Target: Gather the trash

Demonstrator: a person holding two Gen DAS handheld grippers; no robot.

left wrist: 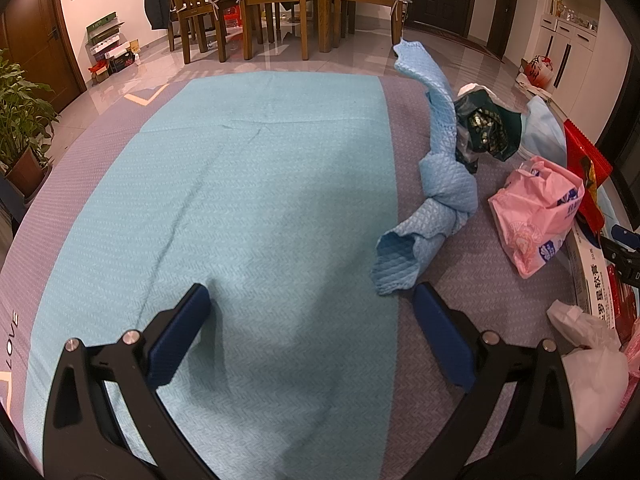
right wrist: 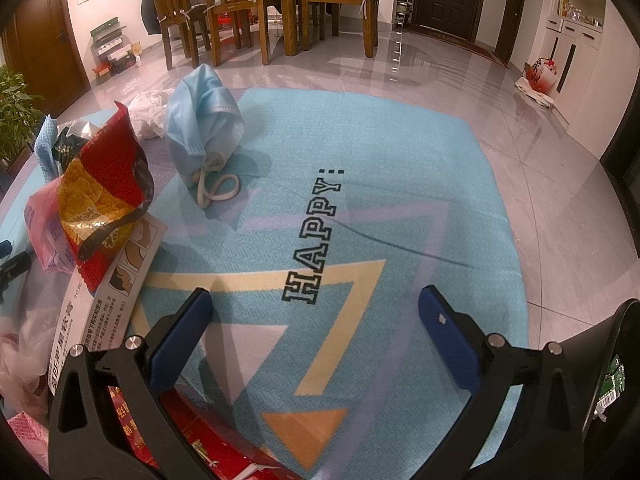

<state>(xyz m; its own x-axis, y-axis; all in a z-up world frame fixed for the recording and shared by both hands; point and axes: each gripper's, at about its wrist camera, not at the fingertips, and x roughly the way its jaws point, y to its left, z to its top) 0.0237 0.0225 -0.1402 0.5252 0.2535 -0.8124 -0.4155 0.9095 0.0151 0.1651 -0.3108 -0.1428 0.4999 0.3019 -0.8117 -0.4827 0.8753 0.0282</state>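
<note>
The left black plastic two-finger gripper (left wrist: 310, 304) has angular arms with triangular cut-outs, round silver screw heads at the joints, and ribbed dark-blue rubber pads (left wrist: 178, 336). The right black plastic two-finger gripper (right wrist: 314, 308) looks the same — one blue pad (right wrist: 448, 340) bears a small pale speck.

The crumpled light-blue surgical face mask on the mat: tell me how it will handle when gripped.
The crumpled light-blue surgical face mask looks soft and floppy, so it will probably collapse between the fingers. Its loose white ear loops may dangle or snag. It is likely very light.

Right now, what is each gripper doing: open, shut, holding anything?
Left gripper: open, empty, over the light blue mat.
Right gripper: open, empty, above the mat's HAPPY lettering.
</note>
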